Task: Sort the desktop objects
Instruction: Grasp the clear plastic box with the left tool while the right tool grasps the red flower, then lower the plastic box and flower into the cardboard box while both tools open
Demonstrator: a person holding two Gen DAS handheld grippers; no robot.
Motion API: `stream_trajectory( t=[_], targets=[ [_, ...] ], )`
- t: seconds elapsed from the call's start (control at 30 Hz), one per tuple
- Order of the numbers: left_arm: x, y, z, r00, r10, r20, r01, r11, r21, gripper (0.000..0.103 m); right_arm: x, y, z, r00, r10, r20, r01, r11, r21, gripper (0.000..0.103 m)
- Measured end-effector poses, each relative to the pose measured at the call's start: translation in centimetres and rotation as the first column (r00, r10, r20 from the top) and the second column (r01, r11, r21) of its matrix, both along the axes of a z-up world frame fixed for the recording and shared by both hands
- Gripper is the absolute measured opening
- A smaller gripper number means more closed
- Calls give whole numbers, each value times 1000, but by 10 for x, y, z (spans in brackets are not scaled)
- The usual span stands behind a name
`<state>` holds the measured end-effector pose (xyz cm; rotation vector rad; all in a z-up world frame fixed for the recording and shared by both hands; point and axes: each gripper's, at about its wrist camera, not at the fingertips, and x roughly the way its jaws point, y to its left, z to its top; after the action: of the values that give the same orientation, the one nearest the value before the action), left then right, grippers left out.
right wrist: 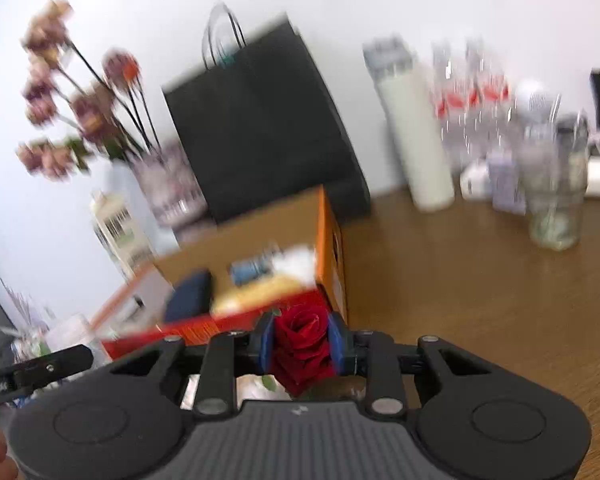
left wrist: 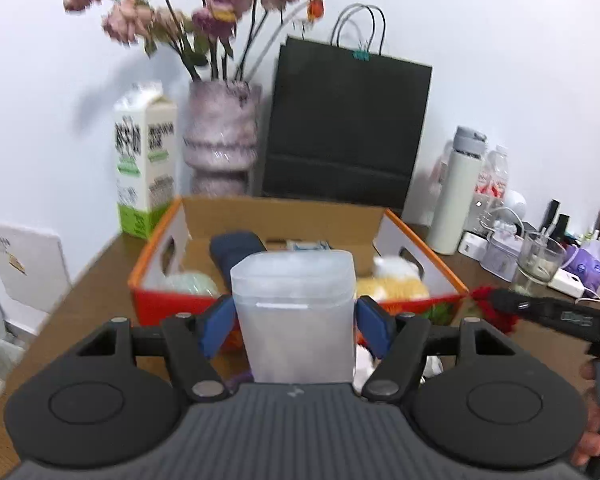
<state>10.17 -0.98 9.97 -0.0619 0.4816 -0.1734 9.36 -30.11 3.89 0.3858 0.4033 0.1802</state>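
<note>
left tongs pinch a frosted plastic container; right tongs pinch a red rose

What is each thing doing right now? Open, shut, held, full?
Left gripper: shut on the plastic tub.
Plastic tub: upright, held, lid on.
Right gripper: shut on the rose.
Rose: held between the fingers.
Box: open, holding several things.
Black bag: upright against the wall.
Glass: upright.
White bottle: upright, capped.

Black bag, flower vase, milk carton, white bottle, glass jar on wooden desk.
</note>
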Motion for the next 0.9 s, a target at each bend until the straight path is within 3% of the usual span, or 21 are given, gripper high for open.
stream_trajectory(
  t=[0.2,0.4,0.57,0.73,0.83,0.9],
  targets=[
    [39,5,45,999,49,-4,-48,997,60,68,-5,12,40,992,52,115,-46,997,-57,27],
    [132,-1,61,991,93,-99,-78,986,148,68,53,33,69,995,55,82,-44,991,-127,27],
    [212,-6,28,961,163,-224,-92,951,295,67,126,56,76,997,77,-16,-79,978,-191,27],
    [263,-16,-19,926,221,-308,-74,903,424,67,200,78,56,984,50,-171,-101,948,-302,27],
    [285,-19,-43,894,203,-400,-29,916,400,64,233,89,36,969,28,-245,-124,914,-386,27],
    [289,-19,-46,900,203,-385,-42,921,387,70,249,96,23,960,16,-280,-140,891,-431,29]
  ],
)
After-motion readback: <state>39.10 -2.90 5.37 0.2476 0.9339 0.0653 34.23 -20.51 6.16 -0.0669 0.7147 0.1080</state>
